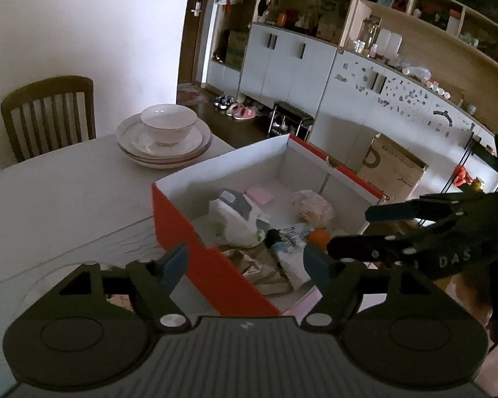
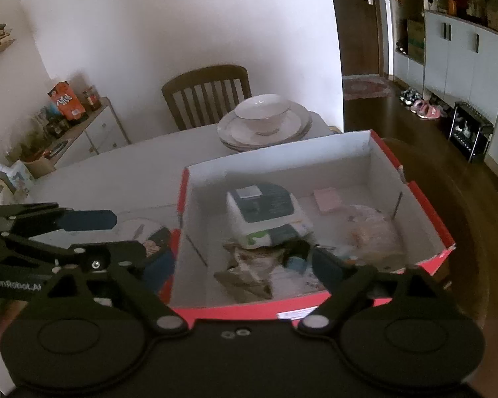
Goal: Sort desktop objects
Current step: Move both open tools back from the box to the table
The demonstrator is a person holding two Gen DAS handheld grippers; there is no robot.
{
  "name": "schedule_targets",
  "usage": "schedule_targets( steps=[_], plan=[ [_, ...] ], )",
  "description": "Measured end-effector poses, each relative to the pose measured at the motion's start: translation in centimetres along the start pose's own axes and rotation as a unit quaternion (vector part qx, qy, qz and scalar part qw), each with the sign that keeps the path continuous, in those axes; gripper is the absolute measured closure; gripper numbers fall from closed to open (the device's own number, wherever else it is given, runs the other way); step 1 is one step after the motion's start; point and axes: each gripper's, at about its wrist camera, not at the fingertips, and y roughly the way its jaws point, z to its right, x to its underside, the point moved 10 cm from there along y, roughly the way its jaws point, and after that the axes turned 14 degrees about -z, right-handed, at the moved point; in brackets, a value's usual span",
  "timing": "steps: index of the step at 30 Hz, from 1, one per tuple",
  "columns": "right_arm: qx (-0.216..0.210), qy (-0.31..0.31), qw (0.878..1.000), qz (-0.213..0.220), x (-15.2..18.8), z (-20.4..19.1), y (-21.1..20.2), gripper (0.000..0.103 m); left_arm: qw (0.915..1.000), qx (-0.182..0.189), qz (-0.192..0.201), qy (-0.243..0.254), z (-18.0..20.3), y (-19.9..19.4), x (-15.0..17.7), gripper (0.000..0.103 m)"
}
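A red box with a white inside stands on the pale table. In it lie a white and green tissue pack, pink sticky notes, a clear plastic bag, a tube and a brown packet. My left gripper hovers open over the box's near left corner, holding nothing. My right gripper is open above the box's near side, also holding nothing.
Stacked plates with a bowl sit at the table's far end, before a wooden chair. A colourful packet lies on the table left of the box. Cupboards and shelves line the room on the right.
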Motion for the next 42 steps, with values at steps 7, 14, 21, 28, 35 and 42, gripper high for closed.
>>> schedule_targets(
  steps=[7, 14, 21, 28, 35, 42],
  plan=[
    [0.009, -0.005, 1.0, 0.016, 0.7, -3.1, -0.3, 0.008, 1.0, 0.0, 0.009, -0.001, -2.4, -1.4, 1.1, 0.023],
    [0.005, -0.014, 1.0, 0.021, 1.6, -6.3, -0.1, 0.007, 0.9996, -0.017, 0.02, -0.006, -5.5, -2.9, 2.2, 0.019],
    [0.005, -0.02, 1.0, 0.006, 3.0, -9.7, 1.3, 0.007, 0.9993, -0.016, 0.009, -0.033, -9.6, -3.4, 3.1, 0.002],
    [0.013, -0.029, 0.999, -0.003, 4.4, -12.7, 3.3, 0.007, 0.9985, -0.031, 0.003, -0.045, -13.3, -3.0, 3.8, 0.0],
    [0.038, -0.041, 0.998, -0.016, 5.7, -14.5, 6.3, 0.007, 0.9982, -0.044, -0.018, -0.036, -14.4, -0.3, 4.9, 0.0],
    [0.057, -0.037, 0.997, -0.024, 6.5, -14.7, 9.4, 0.007, 0.9985, -0.039, -0.038, -0.007, -14.1, 3.1, 5.2, 0.0]
  ],
)
